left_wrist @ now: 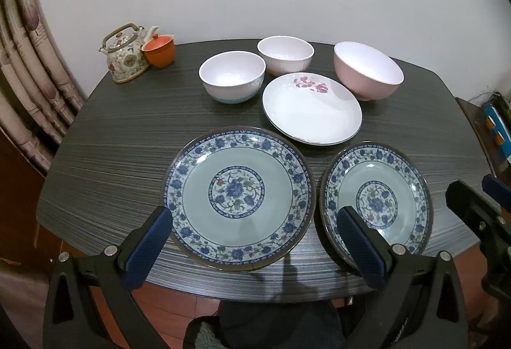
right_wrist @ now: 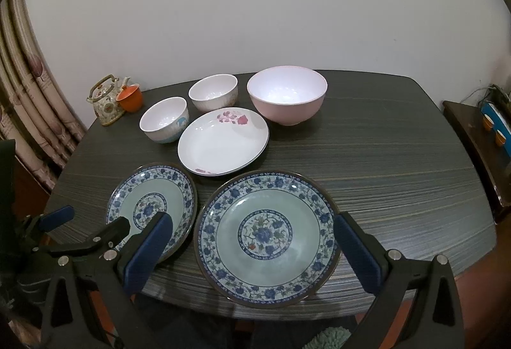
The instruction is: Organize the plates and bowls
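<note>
Two glossy round blue-floral porcelain plates, left (left_wrist: 239,208) and right (right_wrist: 266,237), on a streaked dark laminate table (right_wrist: 399,157), beneath wide-open, empty left gripper (left_wrist: 255,240) and right gripper (right_wrist: 254,242).

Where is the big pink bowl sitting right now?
The pink bowl stands upright at the far side of the table, right of the two small white bowls and just behind the flowered white plate, in both views.

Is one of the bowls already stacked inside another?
No, the pink bowl, the plain white bowl and the blue-based bowl each sit separately on the table.
</note>
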`<state>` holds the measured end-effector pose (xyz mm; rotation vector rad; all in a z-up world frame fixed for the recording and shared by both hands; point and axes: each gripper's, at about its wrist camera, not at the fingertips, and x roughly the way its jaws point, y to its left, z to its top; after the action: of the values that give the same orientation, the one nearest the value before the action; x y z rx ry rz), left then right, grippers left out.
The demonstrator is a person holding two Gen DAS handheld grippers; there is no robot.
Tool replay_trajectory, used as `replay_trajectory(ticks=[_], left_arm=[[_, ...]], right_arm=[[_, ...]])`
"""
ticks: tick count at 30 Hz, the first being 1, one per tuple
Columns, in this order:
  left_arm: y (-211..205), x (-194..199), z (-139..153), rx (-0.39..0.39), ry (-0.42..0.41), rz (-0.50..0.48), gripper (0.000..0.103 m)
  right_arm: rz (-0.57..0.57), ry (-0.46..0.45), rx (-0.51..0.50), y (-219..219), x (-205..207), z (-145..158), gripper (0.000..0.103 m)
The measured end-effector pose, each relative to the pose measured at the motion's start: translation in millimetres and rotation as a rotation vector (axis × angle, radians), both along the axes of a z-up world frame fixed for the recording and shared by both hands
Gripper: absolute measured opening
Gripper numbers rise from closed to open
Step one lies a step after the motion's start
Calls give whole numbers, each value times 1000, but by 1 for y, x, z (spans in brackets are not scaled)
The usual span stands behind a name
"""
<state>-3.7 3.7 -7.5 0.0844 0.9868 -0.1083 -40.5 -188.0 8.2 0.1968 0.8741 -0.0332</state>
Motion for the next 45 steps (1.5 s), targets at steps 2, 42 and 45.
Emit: replay_trajectory(ticks=[2,42,45], left_arm=[[0,-1,0,0,1,-1,102],[5,3,-6,-25,25,10,101],[11,8,-8,-43,40,24,101]], right_arm=[[-2,3,-1,0,1,-1,103],[49,16,36,3,2,-2,103],[81,13,63,6,4,-3,101]])
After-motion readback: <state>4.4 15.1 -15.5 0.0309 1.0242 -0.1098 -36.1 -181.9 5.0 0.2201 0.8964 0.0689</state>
